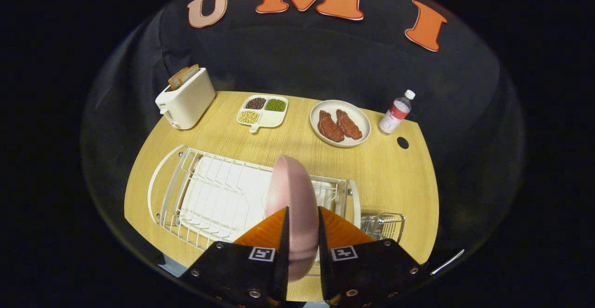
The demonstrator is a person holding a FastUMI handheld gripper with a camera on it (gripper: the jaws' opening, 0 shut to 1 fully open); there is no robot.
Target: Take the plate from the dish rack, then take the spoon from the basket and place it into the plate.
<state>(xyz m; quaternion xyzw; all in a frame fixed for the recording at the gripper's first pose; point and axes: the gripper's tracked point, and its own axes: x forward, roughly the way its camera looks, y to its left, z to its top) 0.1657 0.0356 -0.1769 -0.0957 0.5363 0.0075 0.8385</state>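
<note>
Gripper (303,212) is at bottom centre of the frame, jaws pinching the pink plate (292,192), one finger pressed on each face. The plate stands on edge, upright, rim toward the camera, and sits over the right part of the white wire dish rack (209,196). Can't tell whether its lower edge touches the rack; the fingers hide it.

The rack spans lower left to centre of the wooden table (395,182), with a white drip tray under its wires. The wire basket (383,226) is fixed at the rack's right end, lower right of centre, just beside the right finger. The spoon is too hard to make out in it.

Upper part of the table, left to right:
- white toaster (186,99) with bread slices in its slots
- white divided dish (262,110) with dark, green and yellow beans
- round plate with two pieces of meat (340,123)
- small bottle (396,112), white cap, red label
</note>
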